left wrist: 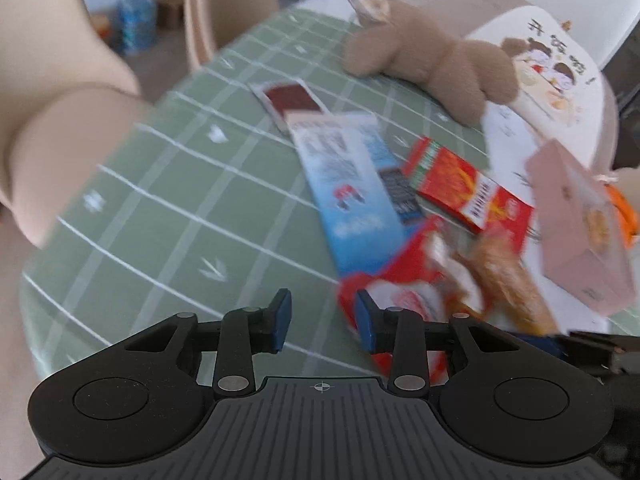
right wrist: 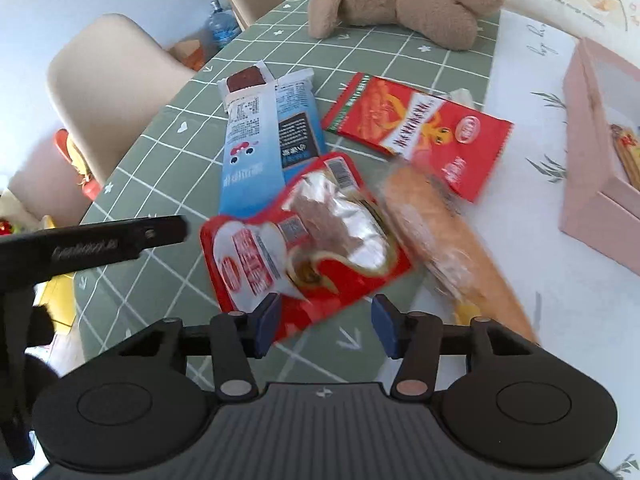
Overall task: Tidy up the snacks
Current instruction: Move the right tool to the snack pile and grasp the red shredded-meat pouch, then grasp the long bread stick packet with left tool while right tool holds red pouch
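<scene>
Snacks lie in a loose heap on the green checked tablecloth [right wrist: 168,160]: a long blue and white packet [right wrist: 260,148] [left wrist: 348,184], a dark red bar [right wrist: 246,78] [left wrist: 294,98] behind it, a red flat packet [right wrist: 420,128] [left wrist: 452,180], a red and silver pouch [right wrist: 304,240] [left wrist: 400,280] and a wrapped bread roll [right wrist: 448,248] [left wrist: 508,280]. My right gripper [right wrist: 324,324] is open, its jaws just short of the pouch's near edge. My left gripper [left wrist: 322,320] is open and empty over the cloth, its right fingertip [left wrist: 366,320] in front of the pouch.
A pink open box [right wrist: 596,160] [left wrist: 580,224] stands at the right on a white patterned cloth. A brown plush toy [right wrist: 404,0] [left wrist: 432,60] lies at the back. Beige chairs [right wrist: 108,80] stand along the table's left side. The left gripper's body [right wrist: 92,244] reaches in at left.
</scene>
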Action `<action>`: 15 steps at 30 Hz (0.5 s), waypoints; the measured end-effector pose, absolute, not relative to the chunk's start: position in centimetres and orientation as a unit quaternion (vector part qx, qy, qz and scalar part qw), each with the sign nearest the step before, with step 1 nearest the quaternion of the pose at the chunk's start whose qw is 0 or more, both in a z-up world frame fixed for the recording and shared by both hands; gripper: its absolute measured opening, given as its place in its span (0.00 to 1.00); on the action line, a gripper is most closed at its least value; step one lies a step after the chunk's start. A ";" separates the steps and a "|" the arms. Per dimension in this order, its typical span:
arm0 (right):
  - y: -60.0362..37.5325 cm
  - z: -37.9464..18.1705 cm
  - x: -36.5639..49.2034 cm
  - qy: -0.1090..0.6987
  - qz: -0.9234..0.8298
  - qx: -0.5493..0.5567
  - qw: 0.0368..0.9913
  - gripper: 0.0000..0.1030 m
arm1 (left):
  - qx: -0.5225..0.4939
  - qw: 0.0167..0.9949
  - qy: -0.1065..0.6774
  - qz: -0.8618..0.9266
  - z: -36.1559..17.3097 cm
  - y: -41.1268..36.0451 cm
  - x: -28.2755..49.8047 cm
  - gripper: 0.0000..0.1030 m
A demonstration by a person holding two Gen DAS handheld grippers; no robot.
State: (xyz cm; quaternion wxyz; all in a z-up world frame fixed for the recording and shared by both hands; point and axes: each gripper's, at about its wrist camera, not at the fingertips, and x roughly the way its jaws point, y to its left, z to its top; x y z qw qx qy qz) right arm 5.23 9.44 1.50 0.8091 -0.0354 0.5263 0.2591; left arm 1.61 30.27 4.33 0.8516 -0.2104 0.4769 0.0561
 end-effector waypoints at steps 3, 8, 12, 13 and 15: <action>9.1 1.8 5.8 0.523 0.241 0.002 0.817 0.70 | -0.182 0.855 0.480 0.072 4.4 29.6 0.5 0.34; 11.0 1.0 8.3 0.547 0.178 0.085 0.813 0.85 | -0.164 0.858 0.468 0.136 5.0 31.8 -1.7 0.33; 14.9 0.5 9.0 0.516 0.127 0.039 0.847 0.96 | -0.174 0.852 0.465 0.165 5.1 33.9 -3.5 0.33; 15.9 0.3 9.0 0.507 0.122 0.007 0.853 0.96 | -0.176 0.850 0.466 0.171 5.1 34.3 -3.9 0.33; 17.7 -0.2 8.3 0.492 0.137 -0.069 0.857 0.94 | -0.183 0.847 0.467 0.178 5.0 34.9 -4.4 0.31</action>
